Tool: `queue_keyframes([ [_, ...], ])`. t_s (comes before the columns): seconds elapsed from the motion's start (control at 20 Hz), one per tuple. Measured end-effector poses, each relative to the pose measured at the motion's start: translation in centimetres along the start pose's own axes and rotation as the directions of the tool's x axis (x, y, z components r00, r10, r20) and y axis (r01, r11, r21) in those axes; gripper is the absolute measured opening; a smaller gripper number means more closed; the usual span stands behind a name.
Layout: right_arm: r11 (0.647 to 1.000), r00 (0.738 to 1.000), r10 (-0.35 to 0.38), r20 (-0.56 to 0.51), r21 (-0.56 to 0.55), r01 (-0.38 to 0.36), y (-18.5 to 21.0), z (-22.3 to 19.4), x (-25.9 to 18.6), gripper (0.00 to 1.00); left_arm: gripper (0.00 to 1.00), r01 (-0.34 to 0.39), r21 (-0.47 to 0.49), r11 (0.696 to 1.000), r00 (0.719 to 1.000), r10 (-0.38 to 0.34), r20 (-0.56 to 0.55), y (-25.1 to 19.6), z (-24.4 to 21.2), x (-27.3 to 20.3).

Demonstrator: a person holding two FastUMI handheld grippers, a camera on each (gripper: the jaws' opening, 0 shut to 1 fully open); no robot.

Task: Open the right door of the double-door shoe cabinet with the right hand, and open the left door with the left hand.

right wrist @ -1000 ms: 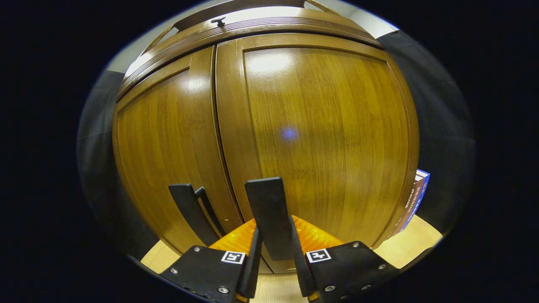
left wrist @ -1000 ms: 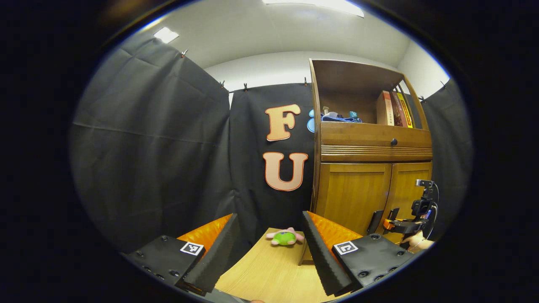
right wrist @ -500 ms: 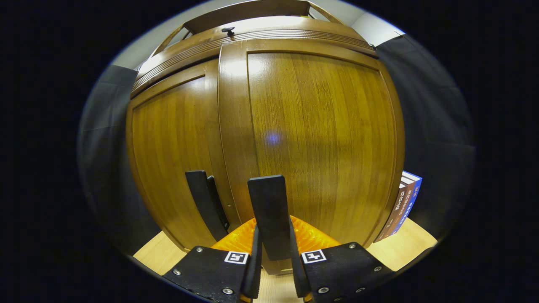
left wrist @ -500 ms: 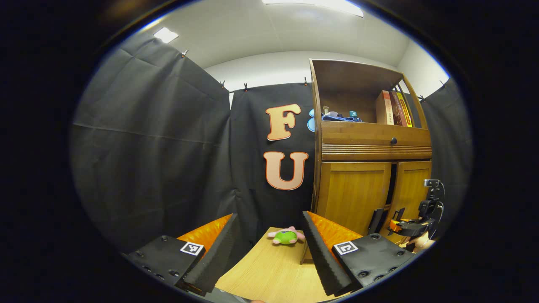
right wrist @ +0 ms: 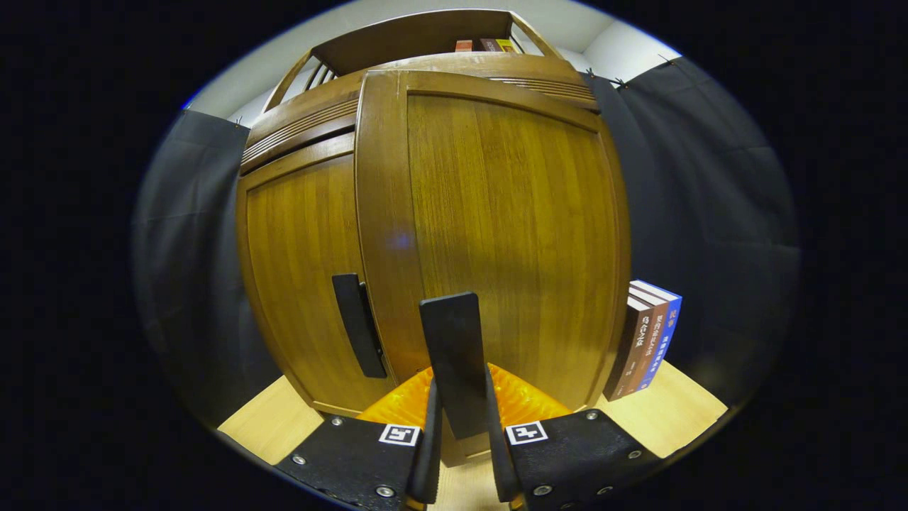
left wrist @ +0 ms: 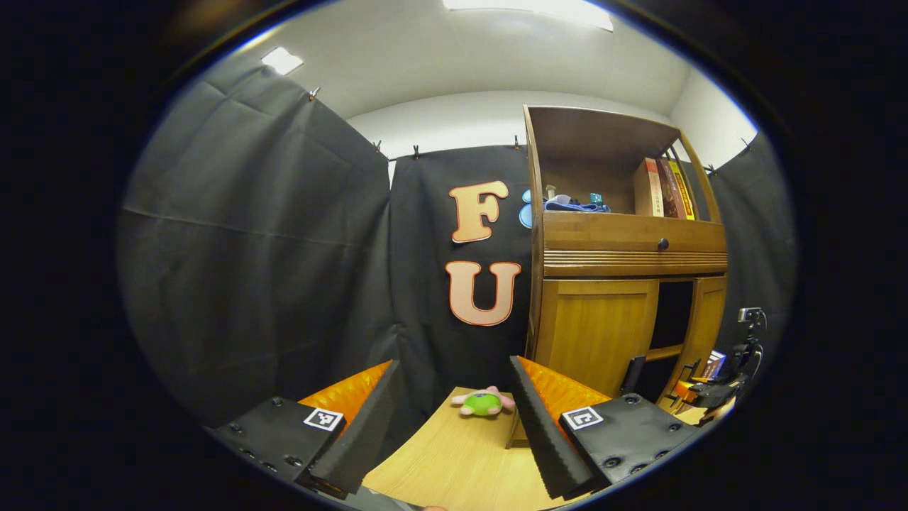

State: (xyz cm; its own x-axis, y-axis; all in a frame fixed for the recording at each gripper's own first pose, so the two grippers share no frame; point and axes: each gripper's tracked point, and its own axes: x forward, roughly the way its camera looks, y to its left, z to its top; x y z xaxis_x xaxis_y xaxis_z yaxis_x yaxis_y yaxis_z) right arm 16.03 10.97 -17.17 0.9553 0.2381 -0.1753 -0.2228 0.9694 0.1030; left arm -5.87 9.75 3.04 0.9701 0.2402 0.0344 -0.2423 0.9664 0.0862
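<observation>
The shoe cabinet stands on the table at the R side of the left gripper view, against the black cloth wall. Its upper shelf holds upright books and some small blue items. Right door: swung partly outward; in the left gripper view a dark gap shows between it and the left door, w/ an inner shelf board visible in the gap. Left door: flush w/ the cabinet front, closed; its dark vertical handle is untouched. My right hand-held gripper is clamped on the right door's handle, both fingers pressing its flat sides near the bottom edge of the door; it also appears far R in the left gripper view, low beside the cabinet. My left hand-held gripper is held apart, nothing between the fingers, over the table and well left of the cabinet. More books stand upright on the table just beside the cabinet's R side. A small green-and-pink plush toy lies on the table near the cabinet's L corner.
</observation>
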Motion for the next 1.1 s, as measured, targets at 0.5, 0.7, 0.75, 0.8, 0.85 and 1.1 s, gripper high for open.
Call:
queue_keyframes([
  [0.5, 0.998, 0.997, -0.062, -0.035, -0.011, 0.062, -4.7, -0.2, -6.3, 0.23, 0.95, 0.097, -0.016, 0.995, 0.995, -0.098, -0.008, -4.9, -0.5, 1.6],
  [0.7, 0.994, 0.993, -0.108, -0.052, -0.015, 0.107, -6.7, -0.1, -7.7, 0.20, 0.96, 0.132, -0.022, 0.991, 0.991, -0.132, -0.007, -7.0, -0.5, 2.2],
  [0.75, 0.993, 0.991, -0.121, -0.055, -0.015, 0.121, -7.2, 0.0, -8.0, 0.20, 0.96, 0.139, -0.023, 0.990, 0.990, -0.139, -0.006, -7.6, -0.6, 2.3],
  [0.8, 0.991, 0.990, -0.131, -0.057, -0.017, 0.130, -7.6, 0.0, -8.5, 0.18, 0.96, 0.146, -0.025, 0.989, 0.989, -0.146, -0.006, -8.2, -0.6, 2.6],
  [0.85, 0.990, 0.989, -0.138, -0.058, -0.021, 0.137, -8.0, 0.0, -8.8, 0.16, 0.96, 0.155, -0.028, 0.988, 0.988, -0.155, -0.008, -8.8, -0.7, 2.7],
  [1.1, 0.987, 0.985, -0.161, -0.065, -0.017, 0.161, -10.8, 0.1, -10.5, 0.12, 0.95, 0.201, -0.043, 0.979, 0.979, -0.202, -0.021, -12.7, -1.3, 3.3],
])
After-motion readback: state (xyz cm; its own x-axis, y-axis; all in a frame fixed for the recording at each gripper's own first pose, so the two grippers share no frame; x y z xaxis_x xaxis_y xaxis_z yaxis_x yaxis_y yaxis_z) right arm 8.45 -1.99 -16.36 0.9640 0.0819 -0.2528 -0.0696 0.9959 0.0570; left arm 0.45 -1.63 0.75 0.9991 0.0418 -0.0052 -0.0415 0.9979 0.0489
